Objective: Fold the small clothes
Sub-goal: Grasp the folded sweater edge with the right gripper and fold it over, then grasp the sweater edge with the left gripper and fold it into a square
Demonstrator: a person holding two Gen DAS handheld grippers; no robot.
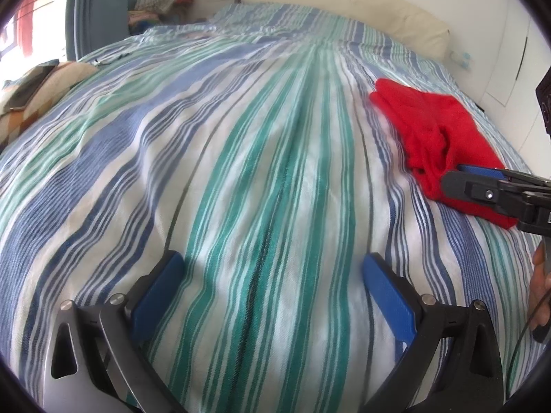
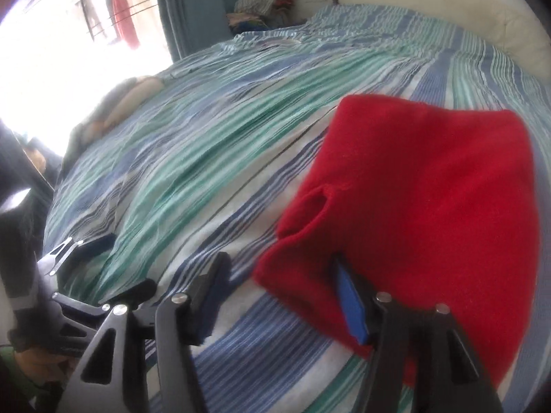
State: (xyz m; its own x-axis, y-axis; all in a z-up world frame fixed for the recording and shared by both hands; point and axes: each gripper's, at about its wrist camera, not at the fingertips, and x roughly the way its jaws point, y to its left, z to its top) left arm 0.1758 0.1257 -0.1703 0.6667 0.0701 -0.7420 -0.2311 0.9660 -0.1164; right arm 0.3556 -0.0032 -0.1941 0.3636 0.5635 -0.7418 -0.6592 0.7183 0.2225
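Observation:
A small red knit garment (image 2: 423, 186) lies folded on the striped bedspread (image 2: 193, 158); it also shows at the right of the left wrist view (image 1: 437, 137). My right gripper (image 2: 279, 275) is open; its right blue finger (image 2: 349, 296) is tucked against the garment's near edge, its left finger (image 2: 213, 285) stands over bare bedspread. In the left wrist view the right gripper (image 1: 482, 179) reaches in at the garment's near side. My left gripper (image 1: 272, 268) is open and empty over the striped bedspread (image 1: 241, 158), well left of the garment.
A cream headboard cushion (image 1: 344, 3) runs along the far side of the bed. A pile of clothes (image 1: 165, 0) lies at the far left corner by a blue curtain (image 1: 93, 7). A patterned cushion (image 1: 31, 99) lies at the left edge.

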